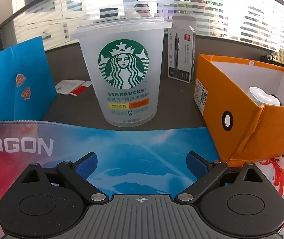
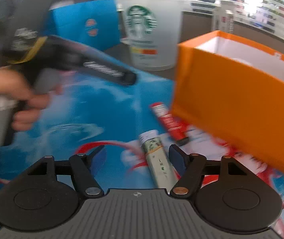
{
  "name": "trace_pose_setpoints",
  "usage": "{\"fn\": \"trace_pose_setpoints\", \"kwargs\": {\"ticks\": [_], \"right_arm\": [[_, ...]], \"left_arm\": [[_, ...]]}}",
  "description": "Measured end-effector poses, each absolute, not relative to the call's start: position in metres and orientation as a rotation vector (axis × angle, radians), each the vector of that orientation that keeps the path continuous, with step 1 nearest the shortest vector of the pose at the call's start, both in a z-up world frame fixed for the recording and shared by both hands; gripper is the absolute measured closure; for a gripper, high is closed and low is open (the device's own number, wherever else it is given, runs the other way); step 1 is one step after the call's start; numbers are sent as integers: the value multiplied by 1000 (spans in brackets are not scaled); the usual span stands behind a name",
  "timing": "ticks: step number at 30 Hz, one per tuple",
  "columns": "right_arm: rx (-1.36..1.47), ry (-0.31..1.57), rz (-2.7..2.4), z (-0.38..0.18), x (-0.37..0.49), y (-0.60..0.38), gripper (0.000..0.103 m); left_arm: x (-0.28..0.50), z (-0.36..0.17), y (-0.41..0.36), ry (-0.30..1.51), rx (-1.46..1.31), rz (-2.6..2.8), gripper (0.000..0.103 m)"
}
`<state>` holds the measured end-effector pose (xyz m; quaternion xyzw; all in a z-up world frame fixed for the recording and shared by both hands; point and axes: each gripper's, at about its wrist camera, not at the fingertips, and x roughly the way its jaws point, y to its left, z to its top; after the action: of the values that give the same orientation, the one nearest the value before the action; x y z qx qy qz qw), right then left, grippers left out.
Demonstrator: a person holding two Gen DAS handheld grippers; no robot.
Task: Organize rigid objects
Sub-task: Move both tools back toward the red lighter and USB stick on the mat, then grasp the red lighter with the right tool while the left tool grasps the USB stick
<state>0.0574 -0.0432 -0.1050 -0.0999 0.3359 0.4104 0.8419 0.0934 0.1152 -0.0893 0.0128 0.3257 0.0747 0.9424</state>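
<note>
From the left wrist camera, far left: a blue paper bag (image 1: 16, 79) standing upright on the dark worktop (image 1: 72, 99). Just right of it, a flat white-and-red card (image 1: 73, 87) lying on the worktop. In the middle, a frosted plastic cup (image 1: 123, 69) with a lid and green logo, upright, just beyond the far edge of the printed desk mat (image 1: 122, 155). Behind and right of the cup, a grey carton (image 1: 181, 55) on end. Further right, an open orange box (image 1: 247, 123), its near corner resting on the mat, with a white container (image 1: 263, 97) inside. Low in frame, left tongs (image 1: 142, 164) spread wide over the mat, gripping nothing.

From the right wrist camera, blurred: at left, a hand (image 2: 12, 99) gripping the handle of the other tool (image 2: 78, 63). Behind, the blue bag (image 2: 88, 23) and the cup (image 2: 151, 29). On the mat (image 2: 92, 109), a red tube (image 2: 168, 121) lying just beside the orange box (image 2: 237, 99); whether touching, cannot tell. Nearer, a pale tube (image 2: 157, 159) with a green label, lying flat. Right tongs (image 2: 138, 156) open wide, the pale tube between them, close to the right finger, not gripped.
</note>
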Motion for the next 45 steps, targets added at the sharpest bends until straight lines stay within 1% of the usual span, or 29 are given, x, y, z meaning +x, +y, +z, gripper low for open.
{"fn": "trace_pose_setpoints", "kwargs": {"ticks": [1,2,3,8,10,11,16,20,22,24,32,38,45], "right_arm": [[-204,721,905,-104,50,-40,36],[-192,733,939,-102,45,-39,41],[-179,735,948,-98,43,-40,44],[-114,682,802,-83,71,-53,44],[-132,673,762,-84,83,-51,48],[-152,670,742,-86,87,-49,52],[-207,678,727,-95,107,-36,54],[-265,671,726,-104,109,-27,61],[-268,676,724,-103,106,-29,69],[-276,670,705,-103,101,-34,83],[-268,640,614,-107,73,-72,84],[-220,646,535,-108,54,-106,84],[-193,631,522,-110,44,-117,84]], "left_arm": [[93,-89,116,663,25,152,5],[93,-89,117,662,22,154,5],[92,-89,118,661,19,157,5],[90,-89,124,660,1,171,5],[88,-88,125,659,1,173,5],[86,-88,126,659,3,174,5],[80,-90,129,669,8,184,5],[76,-93,127,683,15,177,5],[74,-93,126,686,20,175,5],[73,-92,124,686,21,169,5],[60,-89,108,684,42,137,5],[31,-88,85,683,47,84,5],[1,-92,56,673,79,77,5]]}}
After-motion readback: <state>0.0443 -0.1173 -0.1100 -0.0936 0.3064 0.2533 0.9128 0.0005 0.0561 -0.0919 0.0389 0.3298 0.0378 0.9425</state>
